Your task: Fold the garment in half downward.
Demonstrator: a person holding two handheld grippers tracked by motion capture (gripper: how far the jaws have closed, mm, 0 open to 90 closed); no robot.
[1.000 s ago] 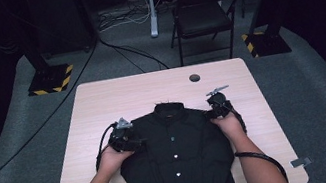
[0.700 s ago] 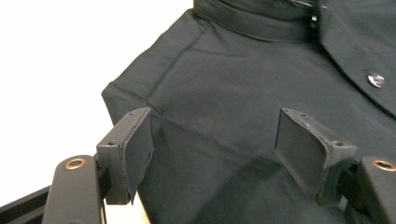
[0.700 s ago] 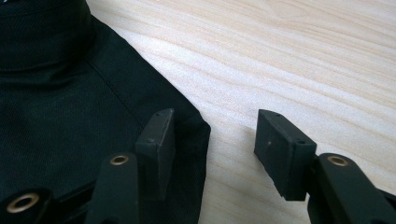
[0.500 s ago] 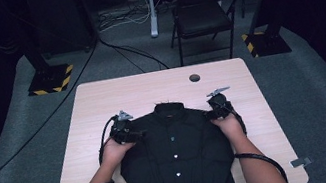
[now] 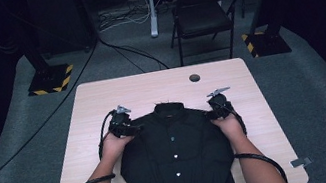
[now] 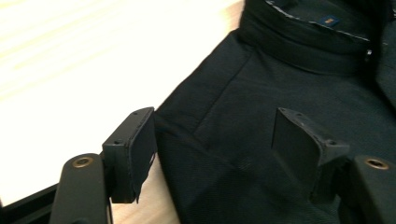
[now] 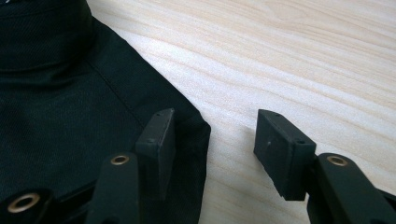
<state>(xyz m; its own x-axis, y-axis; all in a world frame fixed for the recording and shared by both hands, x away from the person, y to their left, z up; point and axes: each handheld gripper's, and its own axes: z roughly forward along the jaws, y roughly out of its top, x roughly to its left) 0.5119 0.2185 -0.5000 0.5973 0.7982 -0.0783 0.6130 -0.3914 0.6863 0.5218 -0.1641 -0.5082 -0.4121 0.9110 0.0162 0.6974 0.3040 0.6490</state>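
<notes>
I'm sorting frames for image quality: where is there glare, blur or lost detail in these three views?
High view: dim and soft, room edges fall to black, and the black shirt shows little beyond its white buttons. Left gripper view: the table is blown out to near white, its grain smeared. Right gripper view: evenly lit, wood grain crisp, though the shirt's dark fabric hides its folds.

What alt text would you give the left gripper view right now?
The left tool is open, jaws astride the edge of a black shirt's shoulder: one jaw over the pale wooden table, the other over the fabric. The shirt's collar, with a small label inside, lies at the top right.
</notes>
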